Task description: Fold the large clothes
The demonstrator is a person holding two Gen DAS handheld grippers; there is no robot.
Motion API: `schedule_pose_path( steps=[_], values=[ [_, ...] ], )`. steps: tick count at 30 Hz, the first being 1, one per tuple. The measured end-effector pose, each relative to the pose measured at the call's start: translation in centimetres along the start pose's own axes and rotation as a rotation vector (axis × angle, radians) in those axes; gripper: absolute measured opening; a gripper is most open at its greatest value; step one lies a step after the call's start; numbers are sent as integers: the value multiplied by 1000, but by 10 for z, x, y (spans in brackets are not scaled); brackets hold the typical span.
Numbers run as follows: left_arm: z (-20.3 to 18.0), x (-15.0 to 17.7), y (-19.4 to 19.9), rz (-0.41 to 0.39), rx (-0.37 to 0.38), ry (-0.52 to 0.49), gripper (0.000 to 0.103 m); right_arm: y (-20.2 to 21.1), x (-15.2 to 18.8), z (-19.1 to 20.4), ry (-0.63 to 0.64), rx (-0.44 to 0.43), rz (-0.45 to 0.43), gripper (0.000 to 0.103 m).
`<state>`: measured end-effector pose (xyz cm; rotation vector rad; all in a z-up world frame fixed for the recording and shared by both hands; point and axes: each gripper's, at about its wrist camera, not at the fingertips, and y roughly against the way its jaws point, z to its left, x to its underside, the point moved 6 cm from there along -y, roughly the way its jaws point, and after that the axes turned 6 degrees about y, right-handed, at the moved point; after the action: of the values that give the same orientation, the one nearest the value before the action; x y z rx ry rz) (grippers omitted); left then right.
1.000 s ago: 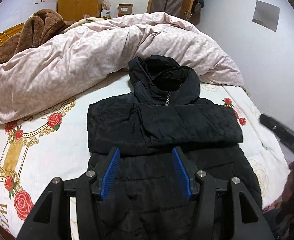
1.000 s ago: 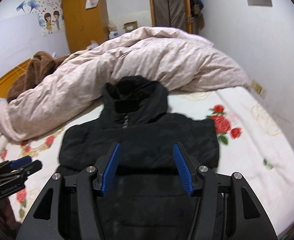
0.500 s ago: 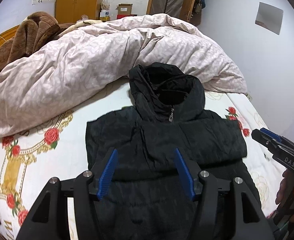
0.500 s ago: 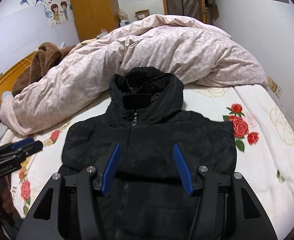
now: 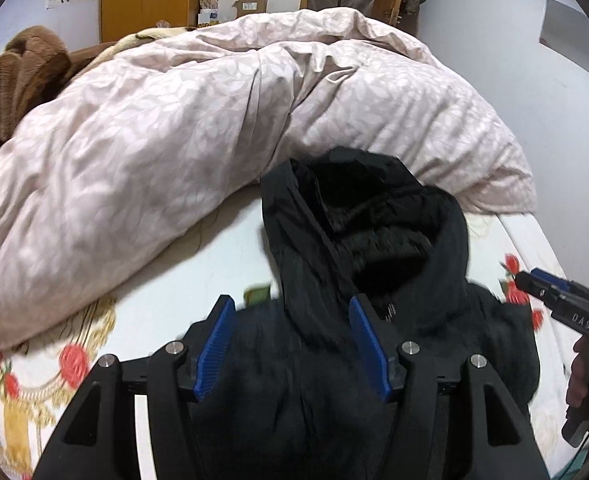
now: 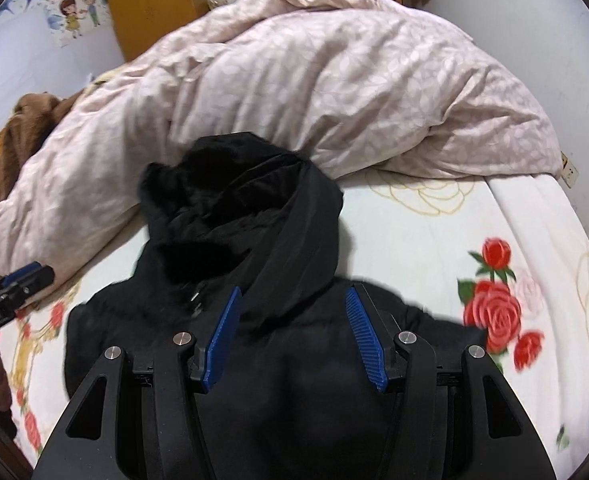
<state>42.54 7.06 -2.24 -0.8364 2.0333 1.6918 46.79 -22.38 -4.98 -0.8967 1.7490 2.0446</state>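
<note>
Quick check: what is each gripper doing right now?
Left gripper: open, empty, above the black jacket.
Right gripper: open, empty, above the jacket.

The bed (image 6: 434, 248) wears a white rose-printed sheet; a black hooded jacket (image 6: 254, 240) lies on it; a bunched pink duvet (image 5: 174, 128) lies behind.

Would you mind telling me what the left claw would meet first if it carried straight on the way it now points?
Most likely the black jacket: the open left claw aims down at its collar, at the base of the hood, with nothing between. Depth is unclear, so how near it is I cannot say.
</note>
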Motion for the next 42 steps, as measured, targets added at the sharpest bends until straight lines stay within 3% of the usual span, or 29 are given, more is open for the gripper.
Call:
schedule_pose_path(
  steps=[6, 13, 14, 15, 16, 17, 19, 26, 31, 36, 42],
  values=[
    [-5, -49, -73, 12, -19, 0, 65, -63, -44, -20, 15, 27, 39, 55],
    [-8, -73, -151, 52, -48, 10, 64, -132, -80, -28, 42, 43, 111, 54],
    [-7, -73, -159, 54, -57, 9, 61, -139, -82, -26, 52, 40, 119, 42],
    [-6, -73, -164, 56, -52, 12, 42, -145, -82, -24, 67, 39, 128, 27],
    [-4, -72, -168, 63, -43, 15, 23, -149, -81, -21, 74, 41, 140, 20],
    [-3, -70, -170, 70, -45, 17, 17, -151, -80, -18, 77, 37, 146, 10],
    [-2, -68, -161, 41, -20, 12, 7, -145, -79, -14, 94, 49, 124, 8],
    [1, -55, -65, -120, 69, 19, 5, -46, -72, -6, 49, -28, -74, 6],
    [2, -29, 20, -210, 163, 75, 5, 31, -37, -8, -22, -77, -163, 6],
    [6, 26, 73, -232, 196, 98, 5, 78, 9, -5, -75, -108, -185, 6],
    [15, 91, 81, -168, 195, 129, 6, 94, 87, -2, -124, -135, -116, 6]
  ],
)
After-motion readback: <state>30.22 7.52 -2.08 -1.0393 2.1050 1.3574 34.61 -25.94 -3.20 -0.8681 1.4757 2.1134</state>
